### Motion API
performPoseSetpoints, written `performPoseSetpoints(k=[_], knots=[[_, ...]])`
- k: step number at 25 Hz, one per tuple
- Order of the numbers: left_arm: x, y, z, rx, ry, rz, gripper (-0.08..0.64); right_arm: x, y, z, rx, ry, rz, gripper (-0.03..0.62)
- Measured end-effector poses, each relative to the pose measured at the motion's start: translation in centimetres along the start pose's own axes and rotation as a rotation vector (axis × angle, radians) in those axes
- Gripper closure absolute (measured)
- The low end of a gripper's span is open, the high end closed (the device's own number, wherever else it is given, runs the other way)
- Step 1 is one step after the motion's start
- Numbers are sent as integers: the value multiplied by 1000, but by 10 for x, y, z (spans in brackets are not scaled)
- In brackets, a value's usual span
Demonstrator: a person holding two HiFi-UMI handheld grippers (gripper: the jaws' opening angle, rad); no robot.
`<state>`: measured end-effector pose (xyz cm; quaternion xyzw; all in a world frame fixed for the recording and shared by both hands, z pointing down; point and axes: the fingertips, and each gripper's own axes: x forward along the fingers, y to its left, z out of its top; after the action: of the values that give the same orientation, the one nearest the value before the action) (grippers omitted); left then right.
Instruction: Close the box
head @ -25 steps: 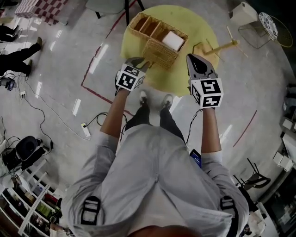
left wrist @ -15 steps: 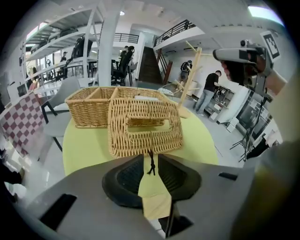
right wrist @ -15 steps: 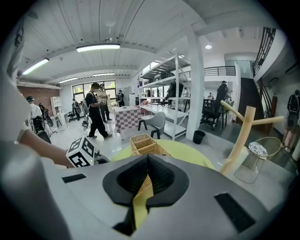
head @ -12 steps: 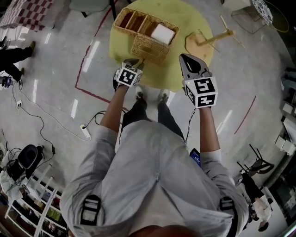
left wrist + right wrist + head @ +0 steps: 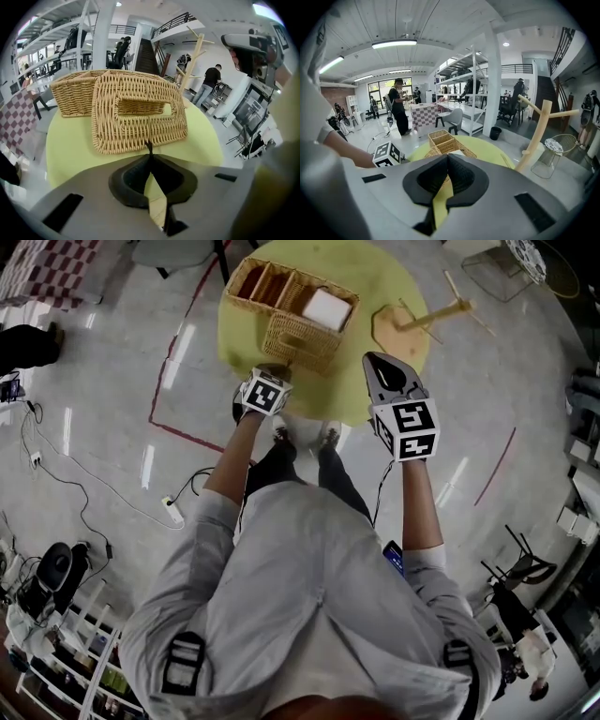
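Left gripper (image 5: 150, 157): I read its fingers (image 5: 133, 180) as clenched on the cord (image 5: 149, 146), a short dark one (thin, but plainly pinched at the tips) that runs from the near edge of the lid (image 5: 138, 117).

Lid: wicker with a long slot. It stands open in front of the box (image 5: 75, 91), slotted face toward the left gripper and lower edge close to the yellow counter (image 5: 70, 150). The box is not closed.

From the head view, the box (image 5: 272, 285) sits on the far left part of the counter (image 5: 375, 277), with a white block (image 5: 328, 307) in its right compartment.

Right gripper (image 5: 447, 158): fingers pressed together, nothing between them. It is held over the counter's near edge, right of the box and apart from it.

A wooden stand (image 5: 422, 324) lies near the right rim.
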<state>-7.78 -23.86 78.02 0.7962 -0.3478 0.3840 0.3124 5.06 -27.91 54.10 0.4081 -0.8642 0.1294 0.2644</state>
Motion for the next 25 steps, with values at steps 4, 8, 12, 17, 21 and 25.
performPoseSetpoints(k=[4, 8, 12, 17, 21, 25], knots=[[-13, -2, 9, -3, -33, 0, 517, -2, -1, 6, 8, -8, -17, 569], [-29, -6, 23, 44, -82, -3, 518, -7, 0, 18, 23, -30, -41, 569], [-56, -11, 38, 63, -109, -16, 518, -15, -1, 35, 26, -58, -67, 569], [-87, -21, 60, 88, -167, -49, 518, -23, -4, 51, 27, -90, -109, 569], [-116, -25, 88, 121, -243, -71, 518, -27, -2, 61, 26, -109, -140, 569], [-141, -28, 123, 177, -320, -67, 518, -33, -1, 71, 22, -133, -168, 569]])
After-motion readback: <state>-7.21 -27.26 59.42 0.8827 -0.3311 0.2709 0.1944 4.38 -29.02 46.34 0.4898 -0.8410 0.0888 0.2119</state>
